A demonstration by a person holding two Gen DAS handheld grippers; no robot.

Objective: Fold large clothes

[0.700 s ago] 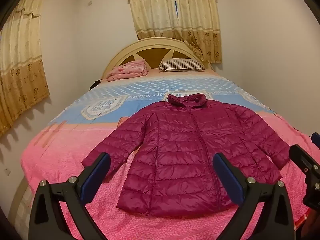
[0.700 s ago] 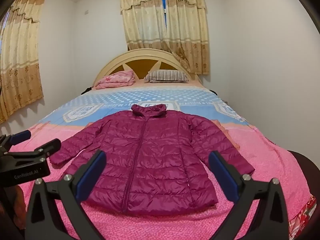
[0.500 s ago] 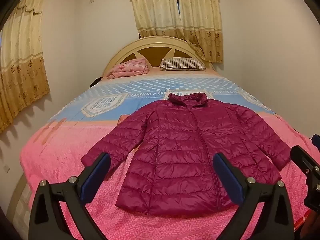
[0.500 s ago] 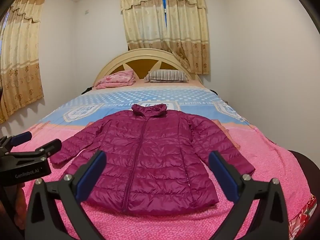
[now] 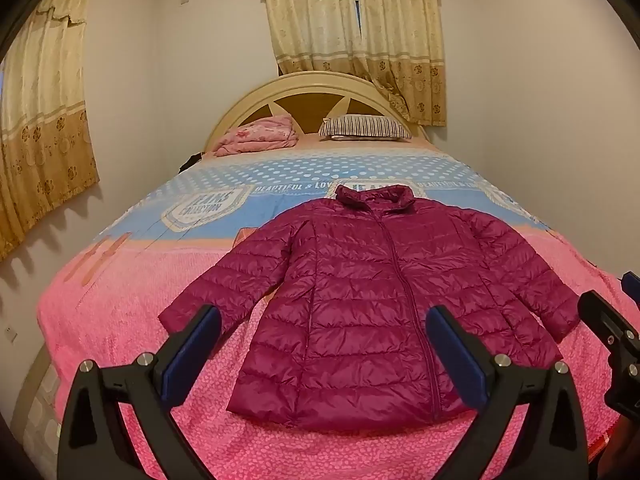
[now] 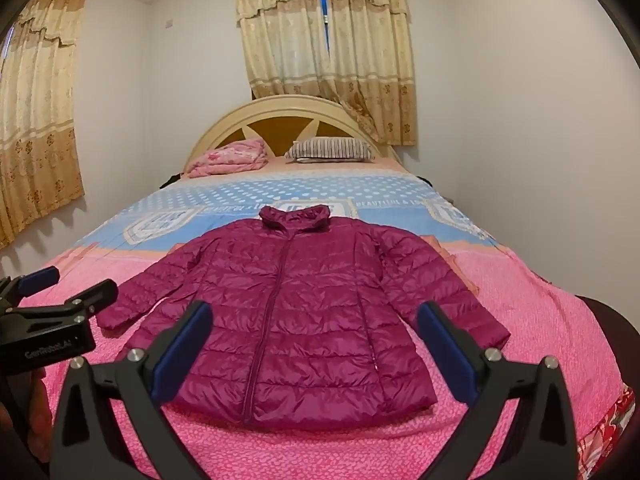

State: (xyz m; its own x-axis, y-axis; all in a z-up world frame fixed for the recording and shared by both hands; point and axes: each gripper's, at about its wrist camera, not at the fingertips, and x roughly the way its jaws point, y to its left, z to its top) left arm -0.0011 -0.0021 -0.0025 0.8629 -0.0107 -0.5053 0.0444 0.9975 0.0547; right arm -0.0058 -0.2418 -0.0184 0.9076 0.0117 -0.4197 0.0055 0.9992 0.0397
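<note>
Left wrist view: jacket (image 5: 384, 304) flat on bed (image 5: 120, 304), zipped, collar toward headboard (image 5: 308, 88). Left hand-held gripper (image 5: 324, 344) and right hand-held gripper (image 6: 316, 336) fully open, empty, short of jacket hem.

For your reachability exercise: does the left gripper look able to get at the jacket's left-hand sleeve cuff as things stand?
Probably yes. The left gripper is open and empty, and the cuff of the jacket lies flat on the bedspread with nothing between them.
</note>
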